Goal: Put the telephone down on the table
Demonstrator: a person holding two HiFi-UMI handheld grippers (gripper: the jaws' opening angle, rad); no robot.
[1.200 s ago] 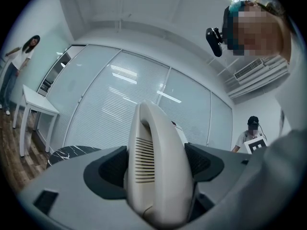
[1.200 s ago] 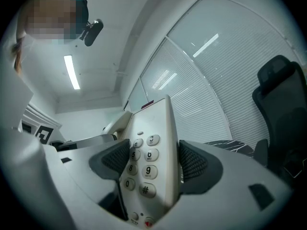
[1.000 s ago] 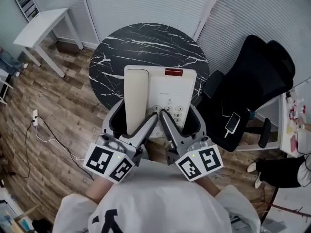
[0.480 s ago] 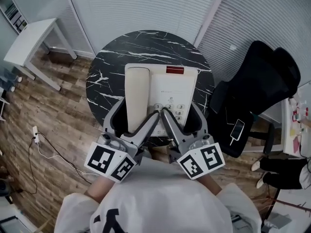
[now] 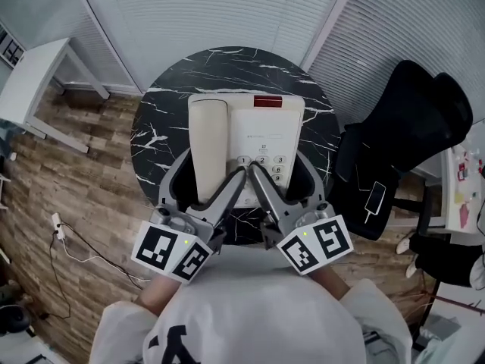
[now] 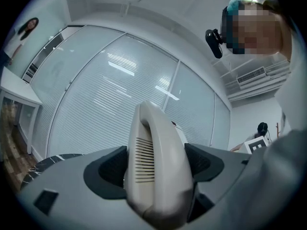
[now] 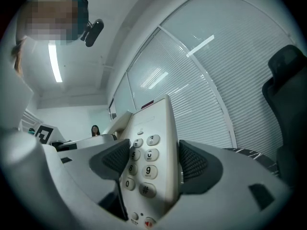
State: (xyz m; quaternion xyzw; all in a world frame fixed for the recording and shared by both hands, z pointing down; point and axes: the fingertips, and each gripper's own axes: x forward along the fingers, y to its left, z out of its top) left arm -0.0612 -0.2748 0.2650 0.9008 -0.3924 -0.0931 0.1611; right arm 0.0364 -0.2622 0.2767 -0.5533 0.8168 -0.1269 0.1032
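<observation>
The cream telephone [image 5: 246, 127] is held by both grippers over the round black marble table [image 5: 227, 67], its red-marked far edge pointing away from the person. The pictures do not show whether it touches the tabletop.

The left gripper [image 5: 204, 192] has its jaws clamped on the near end of the handset [image 6: 156, 166], which lies in its cradle on the telephone's left side. The dark ribbed pads [image 6: 112, 164] press on both flanks of the handset.

The right gripper [image 5: 280, 184] has its jaws clamped on the telephone's right part, with the keypad [image 7: 144, 166] between them. Both gripper views look upward along the telephone toward the blinds and ceiling.

A black chair [image 5: 409, 127] stands just right of the table, with a smartphone [image 5: 375, 198] lying on its seat.
</observation>
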